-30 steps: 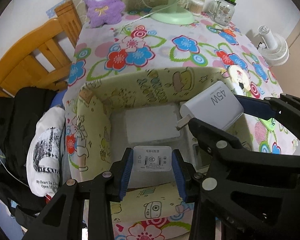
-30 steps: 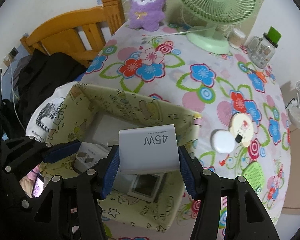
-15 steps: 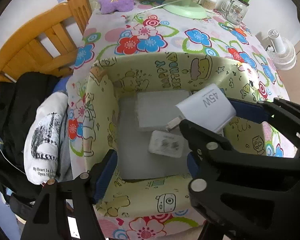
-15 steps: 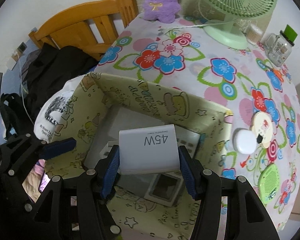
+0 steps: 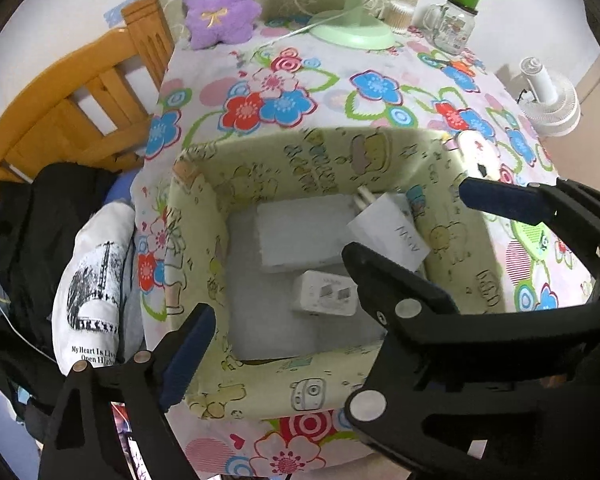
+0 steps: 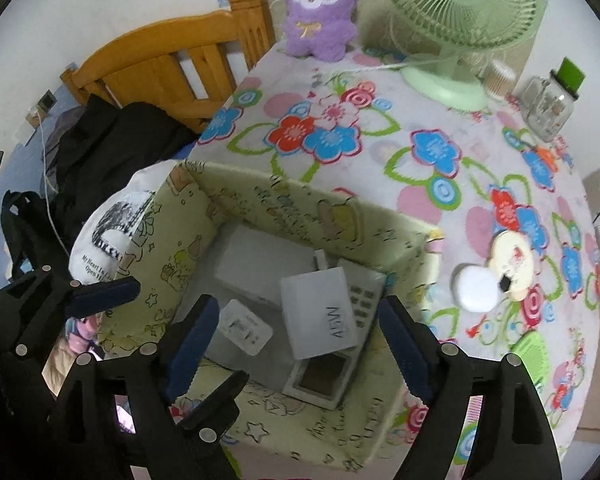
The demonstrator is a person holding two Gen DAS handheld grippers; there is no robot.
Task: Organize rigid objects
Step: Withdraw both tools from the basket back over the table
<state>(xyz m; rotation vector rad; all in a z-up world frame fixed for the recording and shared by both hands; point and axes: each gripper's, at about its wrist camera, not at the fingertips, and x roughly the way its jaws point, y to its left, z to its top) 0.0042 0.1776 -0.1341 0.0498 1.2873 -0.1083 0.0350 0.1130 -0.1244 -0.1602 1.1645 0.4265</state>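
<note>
Both tools' jaws have just been opening: the left tool [image 5: 284, 356] and right tool [image 6: 296, 344] are standing apart, gripping nothing. The big charger [image 6: 320, 316] and small charger [image 6: 246, 328] are lying inside the box [image 6: 404, 240], which is sitting at the desk [image 6: 380, 168] edge.

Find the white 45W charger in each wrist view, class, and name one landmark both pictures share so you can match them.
Left wrist view: the 45W charger lies right of centre in the yellow box, partly behind a black gripper finger.
Right wrist view: the charger lies low and central, in the box below the open right gripper.
Shared landmark: the purple plush toy at the table's far edge.
</note>
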